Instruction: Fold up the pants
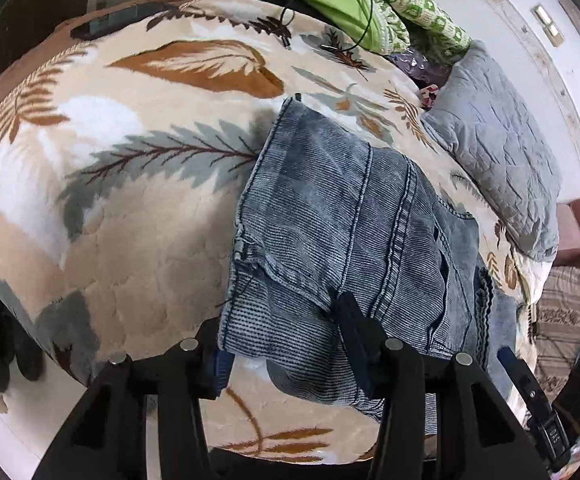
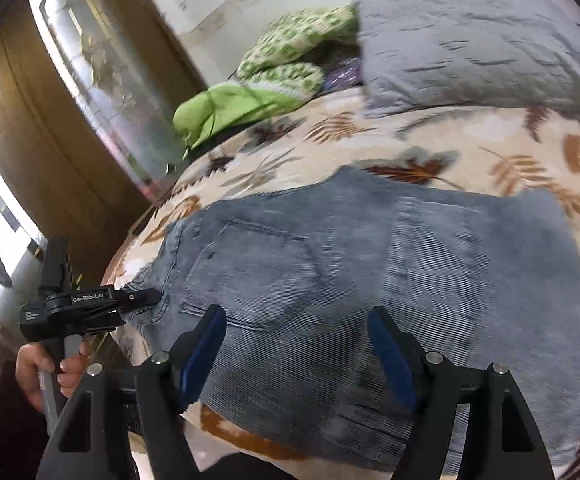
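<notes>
Now the folded pants (image 1: 342, 240) lie on the bed (image 1: 130, 216), on a cream blanket with a leaf pattern, close to the near edge of the bed. They are made of blue-grey denim, and a back pocket and the seams show on the top layer.

The left tool (image 1: 286, 344) is at the near end of the pants. Its jaws stand partly apart with a fold of the denim between them. One finger lies beside the edge of the cloth and the other on top of it, but it is not possible to tell if the pads press the fabric.

The right tool (image 2: 298, 356) hangs over the middle of the pants with its jaws wide apart, and it grasps nothing. In the right wrist view a hand (image 2: 46, 368) holds the handle of the left tool at the near left corner of the bed.

A grey pillow (image 2: 470, 52) and some green clothes (image 2: 250, 96) lie at the far side of the bed.
</notes>
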A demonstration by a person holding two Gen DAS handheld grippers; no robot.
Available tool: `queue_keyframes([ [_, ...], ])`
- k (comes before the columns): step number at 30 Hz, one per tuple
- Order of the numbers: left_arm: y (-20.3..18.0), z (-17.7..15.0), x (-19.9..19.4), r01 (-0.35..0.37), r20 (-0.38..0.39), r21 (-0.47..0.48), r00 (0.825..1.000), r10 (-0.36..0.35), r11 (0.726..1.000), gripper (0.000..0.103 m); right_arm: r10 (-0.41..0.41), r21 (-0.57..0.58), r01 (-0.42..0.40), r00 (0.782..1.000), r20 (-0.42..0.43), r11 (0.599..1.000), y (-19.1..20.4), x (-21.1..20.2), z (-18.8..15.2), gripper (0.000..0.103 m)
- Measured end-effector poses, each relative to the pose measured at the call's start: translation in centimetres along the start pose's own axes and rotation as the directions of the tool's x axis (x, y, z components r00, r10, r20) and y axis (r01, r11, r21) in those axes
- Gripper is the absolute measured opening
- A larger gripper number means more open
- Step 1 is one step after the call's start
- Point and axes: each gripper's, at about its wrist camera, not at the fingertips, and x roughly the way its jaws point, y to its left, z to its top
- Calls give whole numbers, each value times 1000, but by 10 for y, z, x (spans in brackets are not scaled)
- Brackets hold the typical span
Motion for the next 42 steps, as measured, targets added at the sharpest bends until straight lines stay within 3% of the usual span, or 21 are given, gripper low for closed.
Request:
queue_keyframes([
  [2, -2, 0, -1, -9, 10, 18, 1000, 9, 1000, 48, -7, -21, 6, 999, -36, 1000, 13, 19, 3, 76],
  [5, -5, 0, -2, 17, 17, 23, 1000, -17, 1000, 31, -18, -21, 16, 996, -89, 1000, 19, 42, 4, 76],
  [7, -10, 0, -3, 9, 26, 44, 1000, -10, 999, 27, -54, -15, 52, 981, -186, 999, 17, 66, -1, 76],
  [11, -21, 1, -9, -4, 52, 87, 999, -1, 996, 25, -90, -80, 76, 978, -190, 994, 28, 65, -1, 76],
  [13, -26, 2, -16, -8, 66, 109, 998, 1, 994, 24, -18, -19, 15, 992, -128, 1000, 19, 46, 2, 76],
  [15, -38, 2, -26, -18, 92, 151, 996, 4, 988, 24, -5, 10, 5, 998, -56, 1000, 9, 23, 4, 76],
  [18, -62, 1, -44, -54, 138, 230, 990, 22, 972, 24, -51, 61, 48, 997, 57, 997, -20, -16, 4, 76],
  [21, -93, -1, -58, -78, 181, 305, 983, 22, 949, 24, -119, 141, 97, 981, 153, 985, -60, -53, 4, 76],
  [23, -117, -4, -68, -86, 205, 361, 979, 10, 929, 24, -201, 206, 158, 956, 212, 966, -94, -80, -2, 76],
  [26, -158, -12, -80, -87, 228, 448, 973, -20, 890, 24, -293, 310, 214, 927, 235, 926, -141, -103, -10, 76],
  [29, -206, -25, -84, -82, 230, 536, 972, -53, 840, 24, -334, 440, 197, 905, 261, 876, -181, -122, -24, 76],
  [32, -256, -45, -81, -46, 197, 622, 975, -100, 781, 23, -326, 555, 135, 909, 261, 821, -210, -129, -35, 76],
  [35, -305, -70, -64, 16, 127, 694, 981, -144, 720, 23, -325, 598, 101, 904, 278, 795, -227, -131, -37, 76],
  [37, -332, -86, -46, 72, 62, 718, 984, -166, 692, 24, -330, 623, 87, 900, 285, 777, -235, -133, -38, 76],
  [39, -356, -104, -24, 166, -35, 734, 978, -208, 659, 31, -327, 645, 73, 901, 284, 761, -243, -134, -43, 76],
  [42, -377, -121, -7, 201, -89, 750, 975, -205, 630, 34, -332, 672, 62, 900, 281, 738, -251, -140, -50, 76],
])
